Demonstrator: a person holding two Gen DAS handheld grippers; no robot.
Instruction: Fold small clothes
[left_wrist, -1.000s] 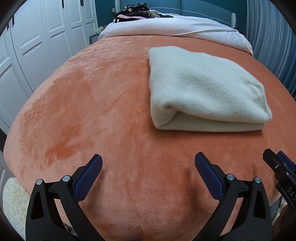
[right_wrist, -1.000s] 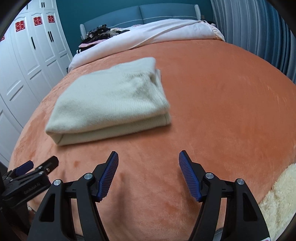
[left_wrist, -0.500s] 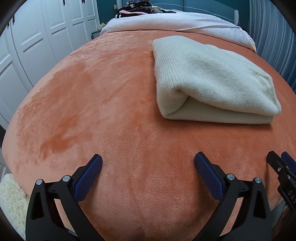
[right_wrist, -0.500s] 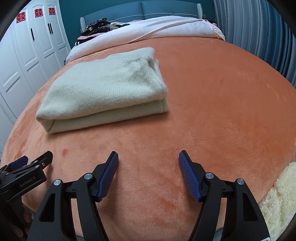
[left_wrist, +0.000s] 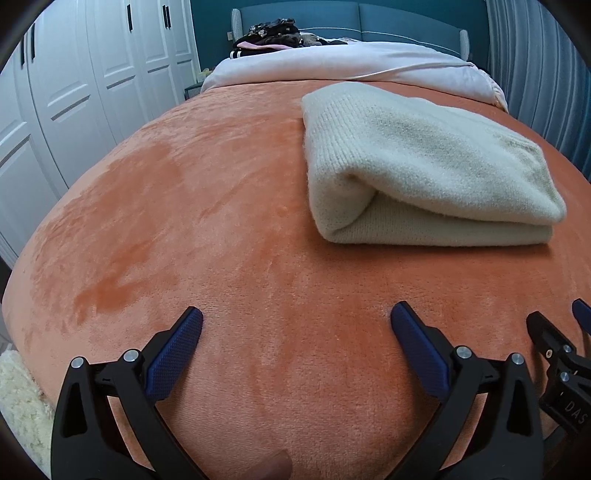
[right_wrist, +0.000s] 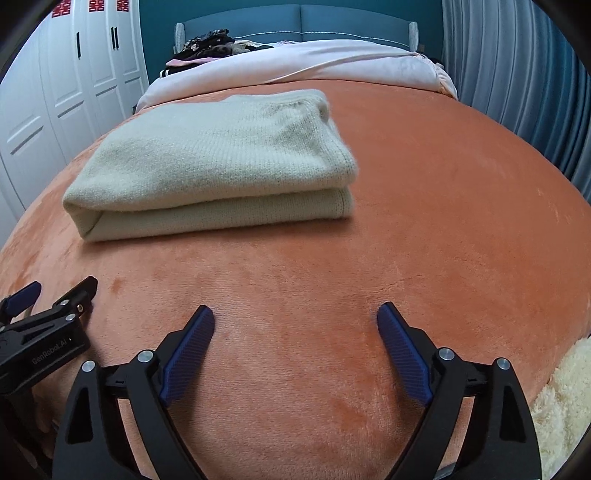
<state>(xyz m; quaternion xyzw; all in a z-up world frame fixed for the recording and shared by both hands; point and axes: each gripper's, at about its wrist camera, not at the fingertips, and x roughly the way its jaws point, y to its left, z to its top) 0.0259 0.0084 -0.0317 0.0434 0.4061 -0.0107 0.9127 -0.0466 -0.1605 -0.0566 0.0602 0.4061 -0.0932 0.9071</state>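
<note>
A cream knitted garment (left_wrist: 417, 162) lies folded in a thick flat rectangle on the orange blanket (left_wrist: 221, 221); it also shows in the right wrist view (right_wrist: 221, 162). My left gripper (left_wrist: 295, 321) is open and empty, low over the blanket, in front and to the left of the garment. My right gripper (right_wrist: 295, 314) is open and empty, in front and to the right of the garment. Each gripper shows at the edge of the other's view, the right one (left_wrist: 554, 343) and the left one (right_wrist: 48, 314). Neither touches the garment.
A pale pink duvet (left_wrist: 351, 62) lies across the bed's far end with a pile of dark clothes (left_wrist: 269, 35) by the teal headboard. White wardrobe doors (left_wrist: 74, 92) stand at the left, blue curtains (right_wrist: 517, 74) at the right. A fluffy cream rug (right_wrist: 561, 406) lies beside the bed.
Both grippers have dropped lower and tilted up, so the folded garment looks nearer and flatter. The garment itself has not moved. Both grippers stayed open.
</note>
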